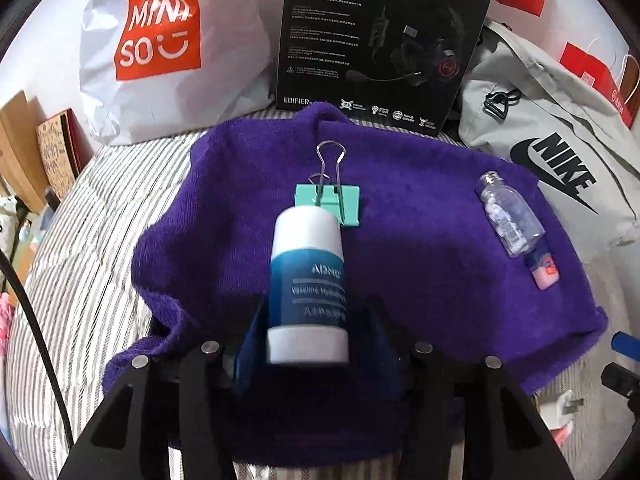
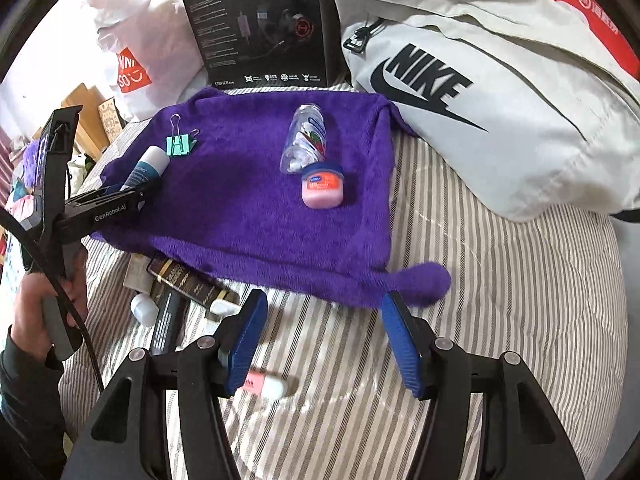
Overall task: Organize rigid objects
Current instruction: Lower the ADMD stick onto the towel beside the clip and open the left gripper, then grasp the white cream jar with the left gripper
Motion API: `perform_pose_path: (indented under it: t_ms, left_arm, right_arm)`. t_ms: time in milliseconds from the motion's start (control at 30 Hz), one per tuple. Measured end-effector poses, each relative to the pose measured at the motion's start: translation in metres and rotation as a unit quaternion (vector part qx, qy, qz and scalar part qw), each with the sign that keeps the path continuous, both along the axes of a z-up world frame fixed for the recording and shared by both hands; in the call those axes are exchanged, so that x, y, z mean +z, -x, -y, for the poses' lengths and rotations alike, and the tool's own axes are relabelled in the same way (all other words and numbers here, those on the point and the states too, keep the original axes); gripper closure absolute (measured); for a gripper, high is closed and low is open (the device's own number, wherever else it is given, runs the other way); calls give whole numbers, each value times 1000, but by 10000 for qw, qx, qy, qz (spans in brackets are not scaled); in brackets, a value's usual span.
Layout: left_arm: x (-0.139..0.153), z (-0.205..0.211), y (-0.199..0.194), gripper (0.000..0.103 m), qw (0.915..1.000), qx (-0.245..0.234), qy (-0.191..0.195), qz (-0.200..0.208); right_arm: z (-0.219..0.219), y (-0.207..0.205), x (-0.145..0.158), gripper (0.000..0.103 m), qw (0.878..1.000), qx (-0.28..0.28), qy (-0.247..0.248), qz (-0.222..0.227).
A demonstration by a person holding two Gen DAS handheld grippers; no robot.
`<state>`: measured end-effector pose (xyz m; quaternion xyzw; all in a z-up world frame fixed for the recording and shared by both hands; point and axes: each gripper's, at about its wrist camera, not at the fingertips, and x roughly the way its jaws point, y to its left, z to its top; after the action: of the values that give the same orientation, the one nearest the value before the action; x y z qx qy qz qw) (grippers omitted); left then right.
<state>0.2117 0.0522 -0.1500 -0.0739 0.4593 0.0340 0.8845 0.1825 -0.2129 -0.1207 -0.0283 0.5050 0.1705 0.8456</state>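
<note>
A purple towel [image 1: 420,280] [image 2: 240,208] lies on the striped bedding. On it are a teal binder clip [image 1: 328,200] [image 2: 181,144], a small clear bottle [image 1: 508,212] [image 2: 306,140] and a pink jar [image 1: 544,272] [image 2: 323,188]. A blue-and-white stick tube [image 1: 308,280] [image 2: 146,168] lies at the towel's left edge between the fingers of my left gripper [image 1: 316,304] [image 2: 136,194]. A gap shows beside the tube, so the pads do not press it. My right gripper [image 2: 324,298] stands open over the bedding just in front of the towel, with nothing between its fingers.
A grey Nike bag [image 2: 500,100], a black headset box [image 1: 380,40] and a white shopping bag [image 1: 160,40] crowd the back. Several dark boxes and a small white bottle [image 2: 184,284] lie at the towel's front left. A pink-and-white item [image 2: 266,386] lies under my right gripper.
</note>
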Motion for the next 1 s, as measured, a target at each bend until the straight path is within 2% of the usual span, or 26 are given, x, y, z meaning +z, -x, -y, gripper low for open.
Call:
perform_pose_path:
  t_ms: [133,300,433,567,700,833,1000]
  left_arm:
    - [7,2,13,54,9999,88,-51,-32]
    - [32,-3,49,54,9987,173,433,204]
    - [38,8,73,54,9980,94,600,153]
    - [27,22,79,54,9983,-44,574,-54]
    - [16,32,77,54,9971,-174,706,-229]
    - [8,45,72,54,9974,-255,540,-410]
    - [1,46,68,54,9973,-309,440,-498]
  right_arm:
    - [7,11,2,44,10000,-75,-2,23]
    - [21,28,2,43,9996,-246,-129,-51]
    - [27,40,4,43,9992,-331,-194,-56]
    - [29,49,7,43,9992,-342,-214,-21]
    - [28,60,11,43,9993,-308,-205,7]
    - [29,71,15,37,9993,-301,-223,65]
    - [27,76,12,37,9995,-266,-190,27]
